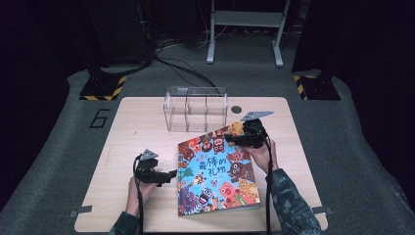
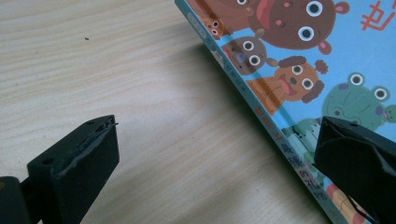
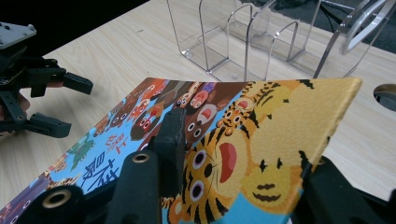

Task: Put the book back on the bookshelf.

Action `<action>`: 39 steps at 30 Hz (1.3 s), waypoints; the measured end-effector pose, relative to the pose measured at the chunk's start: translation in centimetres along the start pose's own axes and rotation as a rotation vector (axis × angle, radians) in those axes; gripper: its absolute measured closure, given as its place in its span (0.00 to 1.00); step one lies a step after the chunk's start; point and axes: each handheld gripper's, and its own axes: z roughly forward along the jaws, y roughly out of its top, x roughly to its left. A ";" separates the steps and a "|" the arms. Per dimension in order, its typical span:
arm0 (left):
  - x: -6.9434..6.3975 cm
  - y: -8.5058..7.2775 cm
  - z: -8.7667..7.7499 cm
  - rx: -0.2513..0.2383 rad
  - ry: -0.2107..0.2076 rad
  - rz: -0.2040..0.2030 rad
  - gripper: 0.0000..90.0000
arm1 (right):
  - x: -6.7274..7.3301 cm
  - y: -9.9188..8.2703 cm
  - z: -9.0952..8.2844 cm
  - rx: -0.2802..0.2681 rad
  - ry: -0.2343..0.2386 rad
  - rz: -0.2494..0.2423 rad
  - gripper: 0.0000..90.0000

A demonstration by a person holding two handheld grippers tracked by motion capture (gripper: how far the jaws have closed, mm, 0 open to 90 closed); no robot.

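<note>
1. While the right gripper (image 1: 234,138) clamps the far right corner of the picture book (image 1: 215,169), that corner stands lifted off the table (image 1: 142,122); in the right gripper view one jaw lies on top of the cover and the other sits under it, closed tight on the board.
2. Left gripper (image 1: 169,175): jaws wide apart and holding nothing. In the left gripper view one jaw hangs over bare wood and the other over the book's spine edge (image 2: 261,112), so the spine lies between them ungripped.
3. Book, location: front right part of the table, slightly askew, its near edge flat on the wood and its far corner raised. The clear acrylic rack (image 1: 196,108) stands behind it, apart from it.
4. Risk, slip: a grip on one corner alone probably lets the glossy cover pivot or slide out as the book rises.
5. Risk, bend: lifting by the corner may flex or crease the cover.
6. Risk, misgrip: if the left jaws close too low, one may jam against the table instead of passing under the spine.
7. Risk, collision: a swinging book could knock or shift the light rack, or miss its narrow slots.
</note>
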 end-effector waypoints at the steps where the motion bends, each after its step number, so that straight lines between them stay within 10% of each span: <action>1: -0.1 0.1 0.0 -0.002 -0.005 -0.001 0.00 | 0.2 0.0 0.0 -0.009 -0.001 0.002 0.65; 39: 0.0 4.5 -0.1 -0.055 -0.061 0.042 0.00 | 1.2 1.1 -0.7 -0.166 -0.071 -0.082 0.65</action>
